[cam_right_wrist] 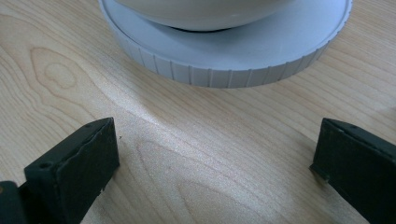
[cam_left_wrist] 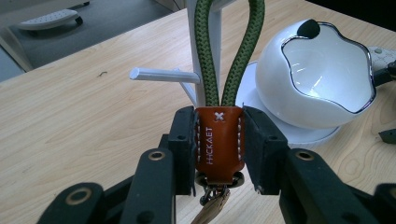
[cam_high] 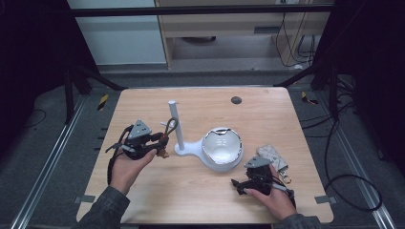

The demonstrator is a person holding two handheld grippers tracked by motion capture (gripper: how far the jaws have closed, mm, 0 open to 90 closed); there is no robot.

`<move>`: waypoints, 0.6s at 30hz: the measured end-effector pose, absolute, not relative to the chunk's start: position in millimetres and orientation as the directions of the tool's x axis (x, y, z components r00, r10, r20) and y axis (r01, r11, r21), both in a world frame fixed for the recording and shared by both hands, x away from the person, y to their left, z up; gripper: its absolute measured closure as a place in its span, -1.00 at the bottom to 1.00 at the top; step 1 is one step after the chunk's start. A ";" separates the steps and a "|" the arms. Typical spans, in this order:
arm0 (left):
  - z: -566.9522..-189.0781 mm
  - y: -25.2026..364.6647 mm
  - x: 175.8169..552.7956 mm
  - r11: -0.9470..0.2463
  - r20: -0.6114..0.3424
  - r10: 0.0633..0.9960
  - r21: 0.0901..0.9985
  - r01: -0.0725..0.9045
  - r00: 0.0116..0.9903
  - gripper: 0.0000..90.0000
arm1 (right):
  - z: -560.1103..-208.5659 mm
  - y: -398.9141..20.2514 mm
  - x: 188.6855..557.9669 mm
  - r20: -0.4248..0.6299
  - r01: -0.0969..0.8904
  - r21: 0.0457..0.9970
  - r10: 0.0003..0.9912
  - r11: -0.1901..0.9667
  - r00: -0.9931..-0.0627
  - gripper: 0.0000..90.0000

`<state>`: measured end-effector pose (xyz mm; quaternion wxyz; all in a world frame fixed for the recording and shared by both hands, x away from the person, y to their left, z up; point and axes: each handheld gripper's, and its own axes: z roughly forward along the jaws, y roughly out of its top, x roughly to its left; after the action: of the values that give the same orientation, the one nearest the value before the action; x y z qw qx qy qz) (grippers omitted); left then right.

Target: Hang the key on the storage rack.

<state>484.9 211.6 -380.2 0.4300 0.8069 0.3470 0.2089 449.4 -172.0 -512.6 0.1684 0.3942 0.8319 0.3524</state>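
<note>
Where jaws clamp: "HACKAET" tab [cam_left_wrist: 219, 140] (orange).

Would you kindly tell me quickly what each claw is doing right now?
Left claw: closed on the brown leather tab of the green cord key strap.
Right claw: open, holding nothing, low over the table.

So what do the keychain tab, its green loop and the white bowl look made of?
The keychain tab looks like smooth tan leather: white edge stitching, stamped lettering. The green loop looks like braided cord, with a visible weave. The white bowl looks like glossy ceramic or plastic, with bright reflections and a chrome-like rim; which one is unclear.
</note>
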 end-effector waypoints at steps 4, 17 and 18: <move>-381.9 209.9 487.1 -0.390 0.035 0.739 0.837 0.384 0.673 0.46 | -512.7 -172.0 449.5 -0.004 0.536 0.719 0.775 0.442 -0.632 -0.99; -386.3 205.3 491.3 -0.388 0.028 0.741 0.834 0.393 0.671 0.46 | -512.6 -172.0 449.4 -0.002 0.536 0.719 0.774 0.441 -0.634 -0.99; -386.8 204.5 491.8 -0.387 0.028 0.741 0.834 0.394 0.671 0.46 | -512.6 -172.0 449.4 -0.002 0.536 0.719 0.774 0.441 -0.634 -0.99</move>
<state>491.8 204.5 -386.8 0.4277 0.8077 0.3513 0.2031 449.4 -172.0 -512.6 0.1682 0.3936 0.8321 0.3527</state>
